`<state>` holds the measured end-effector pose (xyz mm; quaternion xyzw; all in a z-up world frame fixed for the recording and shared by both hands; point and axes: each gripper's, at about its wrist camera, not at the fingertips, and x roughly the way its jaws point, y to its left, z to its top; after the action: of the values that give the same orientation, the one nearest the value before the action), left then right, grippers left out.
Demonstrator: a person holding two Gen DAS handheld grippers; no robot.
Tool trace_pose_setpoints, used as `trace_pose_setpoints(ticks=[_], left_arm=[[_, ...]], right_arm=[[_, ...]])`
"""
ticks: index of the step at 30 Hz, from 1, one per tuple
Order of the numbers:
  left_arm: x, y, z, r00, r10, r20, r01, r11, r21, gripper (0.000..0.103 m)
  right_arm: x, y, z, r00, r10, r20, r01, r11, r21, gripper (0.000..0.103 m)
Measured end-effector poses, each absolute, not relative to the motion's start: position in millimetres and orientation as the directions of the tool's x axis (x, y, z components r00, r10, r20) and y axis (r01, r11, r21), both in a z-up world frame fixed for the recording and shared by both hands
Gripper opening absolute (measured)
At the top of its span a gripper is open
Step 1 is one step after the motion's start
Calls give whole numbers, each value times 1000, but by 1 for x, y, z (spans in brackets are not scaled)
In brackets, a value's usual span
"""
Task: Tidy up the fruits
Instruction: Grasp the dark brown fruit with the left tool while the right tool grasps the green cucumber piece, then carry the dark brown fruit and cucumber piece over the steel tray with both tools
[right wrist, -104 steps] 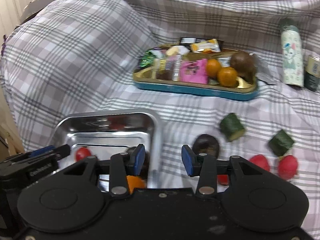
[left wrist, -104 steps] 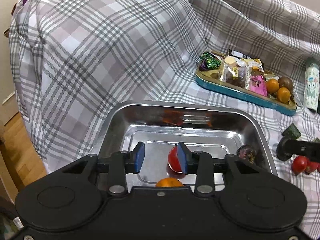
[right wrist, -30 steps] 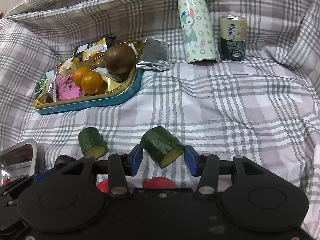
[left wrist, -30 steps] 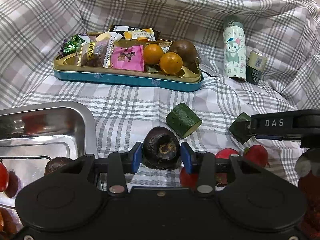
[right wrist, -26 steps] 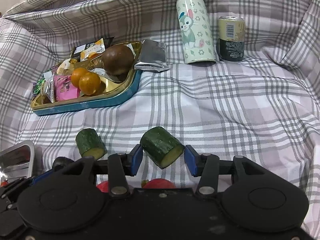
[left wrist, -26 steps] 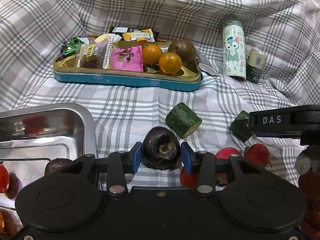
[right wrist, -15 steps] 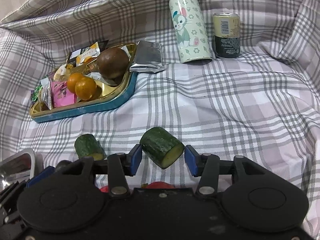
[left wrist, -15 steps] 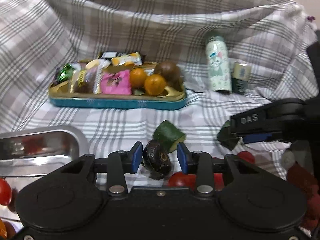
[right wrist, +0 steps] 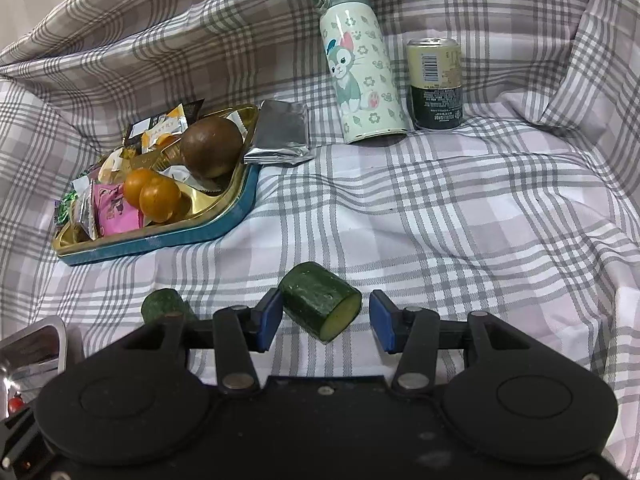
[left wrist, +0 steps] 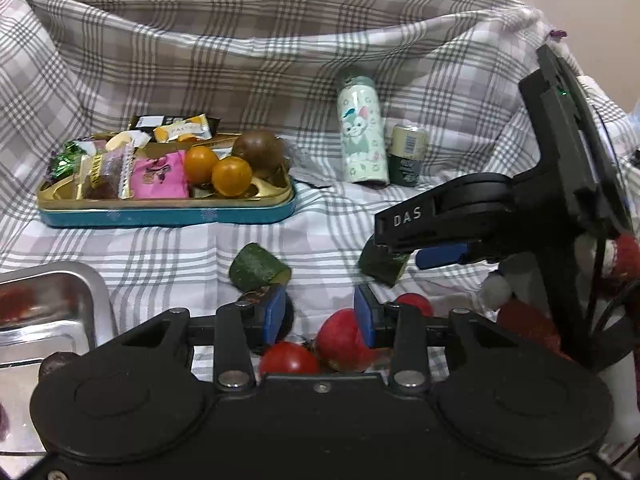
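My left gripper (left wrist: 319,313) is open and empty above the checked cloth. Red fruits (left wrist: 343,340) and a small tomato (left wrist: 289,359) lie just below its tips. A dark avocado-like fruit (left wrist: 256,297) is mostly hidden behind its left finger. A cucumber piece (left wrist: 259,267) lies ahead of it. My right gripper (right wrist: 325,321) is open, with a second cucumber piece (right wrist: 320,307) lying on the cloth between its fingers. In the left wrist view the right gripper (left wrist: 440,240) hangs over that piece (left wrist: 382,267). The steel tray (left wrist: 52,304) sits at the left.
A blue and gold tin (left wrist: 168,210) holds snacks, two oranges (left wrist: 231,176) and a brown fruit (left wrist: 258,154). A cartoon bottle (right wrist: 362,68), a can (right wrist: 435,84) and a foil packet (right wrist: 280,132) stand at the back. The cloth rises behind and at the right.
My left gripper has opened wider and drifted right, so the dark fruit now sits behind its left finger, not between the fingers. The right gripper stays over the cucumber piece.
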<state>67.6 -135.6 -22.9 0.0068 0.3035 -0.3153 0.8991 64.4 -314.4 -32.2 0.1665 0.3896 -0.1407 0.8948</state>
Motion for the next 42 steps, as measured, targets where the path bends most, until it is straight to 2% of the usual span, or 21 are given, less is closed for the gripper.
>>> trace_pose_setpoints(ticks=[11,13,15,17,21,28,33,36,42], left_arm=[[67,-140,-29,603,-565,-564,577,796,-180,47],[67,-141,-29,599,-568,-565,577,795,-187,47],[68,-140,-28,602,-567,-562,573,797,-191,47],[65,-137,-24,627,-566,-535,562,804,-192,47],[55,-127,-11,745,-512,-427,495,854,-160,49],[77,-134,-24,737,-407,-539,405,905,-130,48],[79,-136,-35,678,-432,-594,431,889,-155,49],[76,-143,-38,685,-407,-604,429,896,-117,51],[85,-145,-46,640,-403,-654,416,898,-146,53]], right_arm=[[77,-308,-41,643,-93,-760,347,920,182,52],[77,-306,-41,642,-86,-762,337,924,179,42],[76,-301,-38,649,-90,-755,309,939,154,39],[73,-296,-34,661,-108,-742,300,945,130,39],[69,-297,-26,684,-135,-717,305,946,112,39],[64,-305,-21,690,-148,-708,339,931,136,39],[63,-305,-19,696,-144,-704,338,930,145,39],[62,-302,-19,698,-143,-702,331,933,139,39],[63,-299,-19,698,-132,-704,319,937,140,39]])
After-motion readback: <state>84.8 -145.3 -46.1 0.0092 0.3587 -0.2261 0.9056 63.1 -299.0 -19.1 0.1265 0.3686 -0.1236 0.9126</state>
